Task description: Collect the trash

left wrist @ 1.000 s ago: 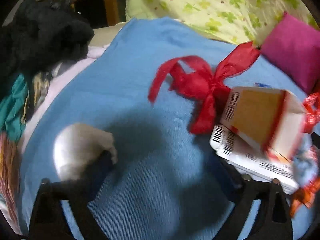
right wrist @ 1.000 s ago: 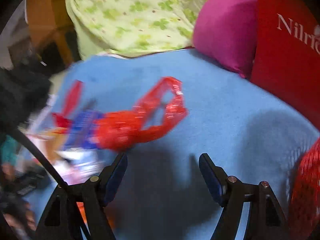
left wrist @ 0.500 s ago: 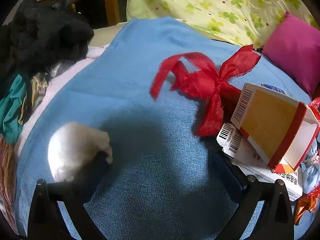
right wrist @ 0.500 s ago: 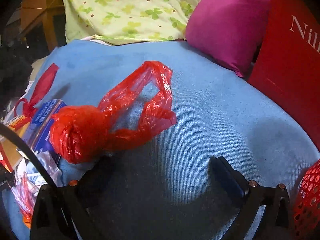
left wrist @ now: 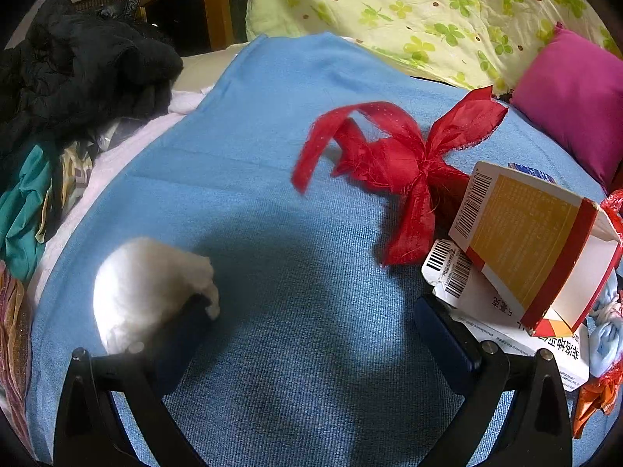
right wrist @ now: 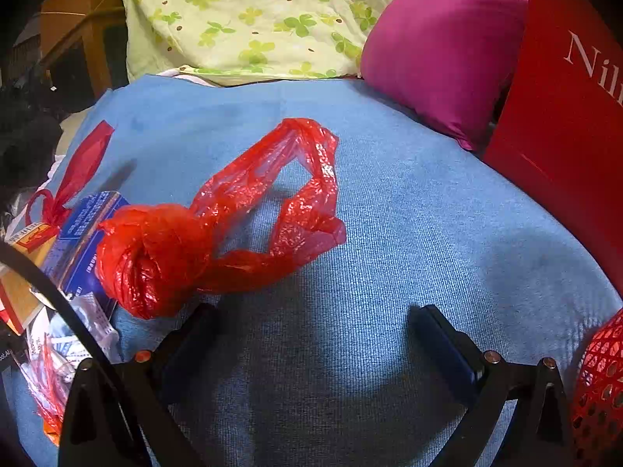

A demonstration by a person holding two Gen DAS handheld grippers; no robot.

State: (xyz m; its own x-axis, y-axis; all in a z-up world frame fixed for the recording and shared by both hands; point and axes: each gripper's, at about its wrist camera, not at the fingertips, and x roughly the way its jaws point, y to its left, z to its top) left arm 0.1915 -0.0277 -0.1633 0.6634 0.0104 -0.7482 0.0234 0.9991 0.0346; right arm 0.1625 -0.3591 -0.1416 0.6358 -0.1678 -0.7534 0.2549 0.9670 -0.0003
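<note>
The trash lies scattered on a blue blanket [left wrist: 272, 194]; none of it is collected yet, so the step in hand appears to be the approach to a first pickup. In the right wrist view, a knotted red plastic bag [right wrist: 163, 257] lies at 10 o'clock from the right gripper [right wrist: 311, 334], its knot just beside the left finger and its crinkled, glossy loops trailing toward 12 o'clock. The right gripper is spread wide and holds nothing. In the left wrist view, a white wad [left wrist: 148, 292], soft, rounded and matte, sits at 9 o'clock against the left finger of the left gripper [left wrist: 311, 330], outside the gap; this gripper is also spread wide and empty. A red ribbon bow [left wrist: 397, 163] of thin, frayed fabric lies at 1 o'clock, and an open cardboard box [left wrist: 533, 245], stiff and flat-sided with printed barcodes, rests tilted on a torn white carton [left wrist: 486, 311] at 3 o'clock. The next move likely calls for shifting either gripper sideways until one item sits between its fingers, then closing; the bag and wad should compress easily. Beyond the blanket lie a pink cushion [left wrist: 576, 101], a clover-print quilt [left wrist: 428, 11] and dark clothing [left wrist: 78, 74]. A red mesh basket [right wrist: 599, 385] and a red board [right wrist: 568, 124] stand at 3 o'clock from the right gripper.
</note>
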